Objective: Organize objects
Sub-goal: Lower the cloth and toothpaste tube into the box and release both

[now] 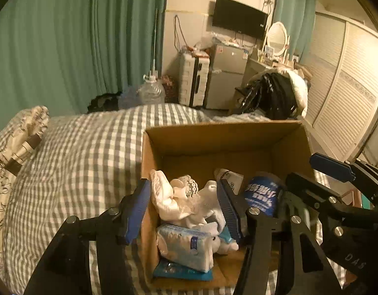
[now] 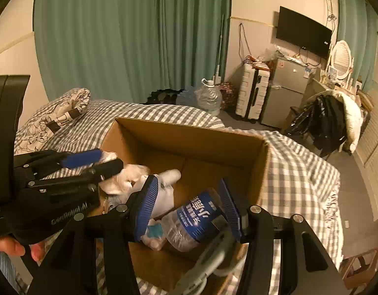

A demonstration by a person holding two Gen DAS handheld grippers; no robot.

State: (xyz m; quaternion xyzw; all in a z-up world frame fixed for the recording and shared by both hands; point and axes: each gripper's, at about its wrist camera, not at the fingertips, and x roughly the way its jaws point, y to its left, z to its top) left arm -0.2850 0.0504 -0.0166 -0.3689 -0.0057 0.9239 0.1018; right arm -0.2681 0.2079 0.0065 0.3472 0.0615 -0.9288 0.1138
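Observation:
An open cardboard box (image 1: 213, 137) (image 2: 189, 132) stands on the checked bed. Inside lie white lacy cloth (image 1: 186, 196), tissue packs (image 1: 186, 248), a small white bottle (image 1: 228, 174) and a clear bottle with a blue label (image 1: 261, 195) (image 2: 201, 213). My left gripper (image 1: 184, 211) is open and empty, straddling the box's left wall above the cloth; it also shows in the right wrist view (image 2: 100, 159). My right gripper (image 2: 189, 209) hangs over the box with the blue-label bottle between its open jaws; whether the pads touch it I cannot tell. It also shows in the left wrist view (image 1: 312, 169).
The bed has a grey checked cover (image 1: 85, 162) and a patterned pillow (image 1: 19, 142). Beyond stand a water jug (image 1: 151, 89), a white suitcase (image 1: 192, 81), a small fridge (image 1: 225, 78) and a chair piled with clothes (image 1: 275, 95). A grey looped object (image 2: 213, 258) lies by the box's near edge.

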